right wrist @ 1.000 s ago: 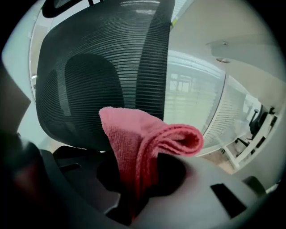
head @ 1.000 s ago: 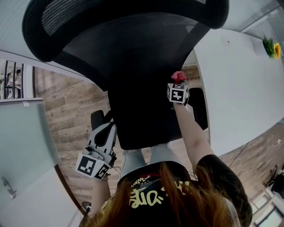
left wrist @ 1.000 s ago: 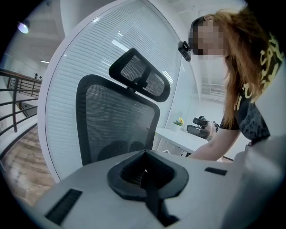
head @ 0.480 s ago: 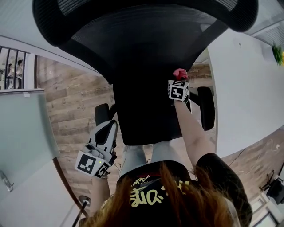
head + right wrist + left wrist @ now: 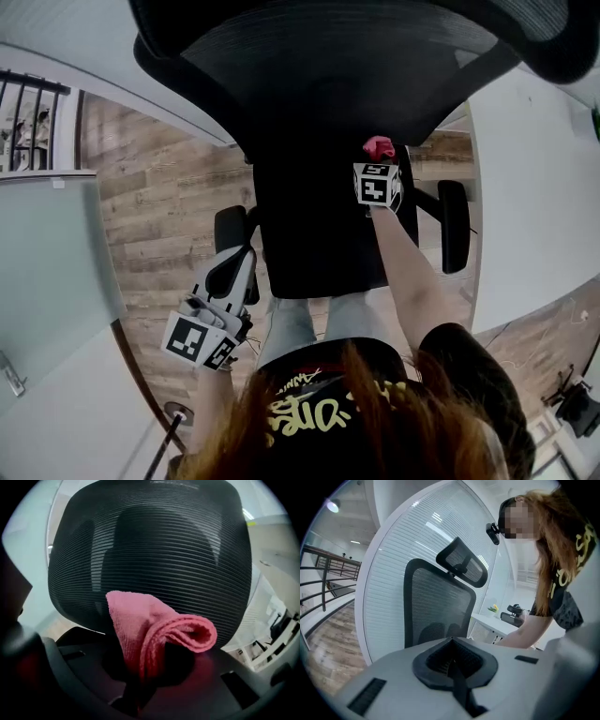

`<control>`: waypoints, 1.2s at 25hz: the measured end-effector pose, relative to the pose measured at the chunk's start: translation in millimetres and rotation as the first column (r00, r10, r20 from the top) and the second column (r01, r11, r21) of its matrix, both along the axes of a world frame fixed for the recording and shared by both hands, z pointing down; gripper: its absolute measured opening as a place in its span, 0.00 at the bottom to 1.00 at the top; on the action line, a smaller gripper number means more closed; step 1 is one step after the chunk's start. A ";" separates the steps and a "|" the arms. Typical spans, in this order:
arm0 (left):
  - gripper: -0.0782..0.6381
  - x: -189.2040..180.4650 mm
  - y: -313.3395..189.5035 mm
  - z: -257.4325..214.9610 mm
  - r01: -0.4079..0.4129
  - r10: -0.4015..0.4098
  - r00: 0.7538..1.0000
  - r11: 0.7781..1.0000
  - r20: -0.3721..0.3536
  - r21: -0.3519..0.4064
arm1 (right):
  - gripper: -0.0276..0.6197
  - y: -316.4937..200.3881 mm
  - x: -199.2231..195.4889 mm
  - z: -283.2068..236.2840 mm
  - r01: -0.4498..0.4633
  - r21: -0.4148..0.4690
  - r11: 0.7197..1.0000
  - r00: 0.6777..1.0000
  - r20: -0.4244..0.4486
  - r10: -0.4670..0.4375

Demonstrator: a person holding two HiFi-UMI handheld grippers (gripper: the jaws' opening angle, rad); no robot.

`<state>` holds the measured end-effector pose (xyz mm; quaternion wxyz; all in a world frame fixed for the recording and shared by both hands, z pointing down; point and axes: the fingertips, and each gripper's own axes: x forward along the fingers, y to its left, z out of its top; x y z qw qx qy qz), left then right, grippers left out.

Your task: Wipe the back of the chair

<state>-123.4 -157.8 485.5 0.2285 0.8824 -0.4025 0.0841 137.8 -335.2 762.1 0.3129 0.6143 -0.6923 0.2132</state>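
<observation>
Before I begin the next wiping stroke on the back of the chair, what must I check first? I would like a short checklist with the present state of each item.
1. Pink cloth gripped by the right claw: ok, jaws shut on it.
2. Enough cloth past the jaws: ok, a folded loop sticks out.
3. Cloth faces the chair back: ok, its mesh fills the right gripper view behind the cloth.
4. Cloth touches the chair back: cannot tell.
5. Left claw out of the way: ok, shut, empty, apart from the chair back.
</observation>
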 end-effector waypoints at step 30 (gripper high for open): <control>0.09 -89.7 13.0 10.2 0.097 -0.097 0.995 0.995 0.001 -0.014 | 0.12 4.5 -203.6 19.3 0.198 -0.042 0.979 0.972 0.135 -0.190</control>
